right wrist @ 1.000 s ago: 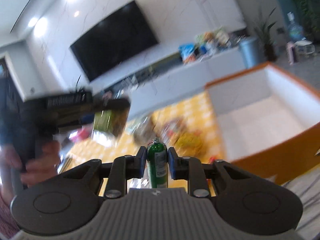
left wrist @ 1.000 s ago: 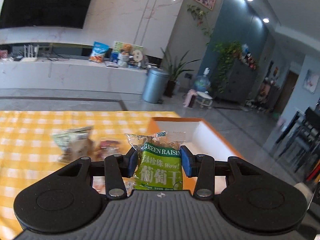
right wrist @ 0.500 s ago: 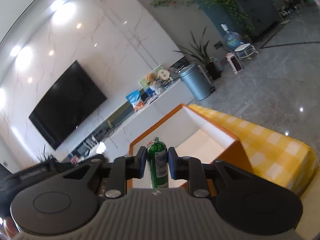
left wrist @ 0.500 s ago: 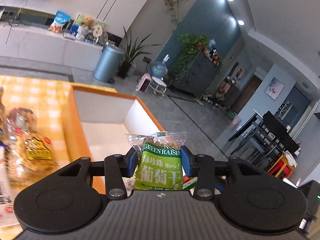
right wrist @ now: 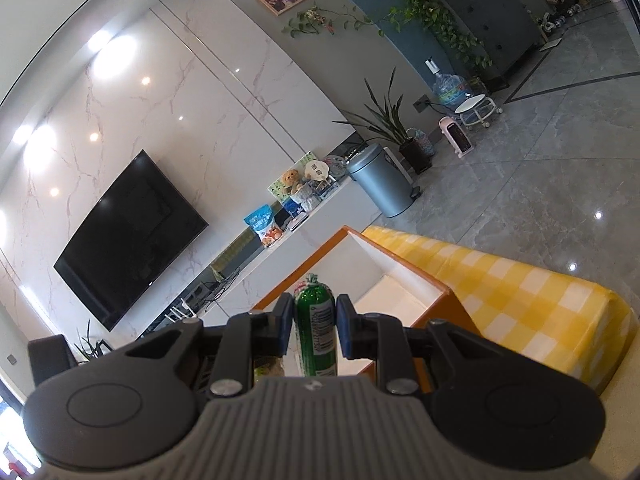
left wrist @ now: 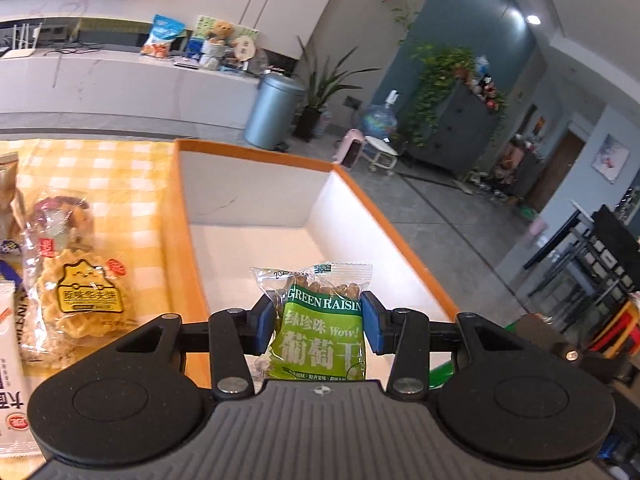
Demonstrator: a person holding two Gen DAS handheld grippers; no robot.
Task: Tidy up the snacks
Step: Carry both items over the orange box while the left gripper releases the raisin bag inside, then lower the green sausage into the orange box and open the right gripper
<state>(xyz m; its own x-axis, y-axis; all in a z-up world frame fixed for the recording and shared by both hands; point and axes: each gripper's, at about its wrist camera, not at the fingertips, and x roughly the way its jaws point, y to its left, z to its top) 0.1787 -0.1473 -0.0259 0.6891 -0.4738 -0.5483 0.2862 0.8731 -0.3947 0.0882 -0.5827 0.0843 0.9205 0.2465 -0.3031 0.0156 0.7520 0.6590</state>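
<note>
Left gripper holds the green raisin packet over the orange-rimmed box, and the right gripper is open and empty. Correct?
Not quite. The right gripper is shut on a green snack tube, as the right wrist view shows. The left gripper does hold the green raisin packet over the orange-rimmed box.

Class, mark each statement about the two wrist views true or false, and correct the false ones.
1. The left gripper grips a green raisin packet. True.
2. The right gripper is empty. False: it is shut on a green tube-shaped snack.
3. The orange-rimmed box is full of snacks. False: the part of its white inside that shows is bare.
4. A waffle biscuit packet lies on the yellow checked cloth. True.
</note>
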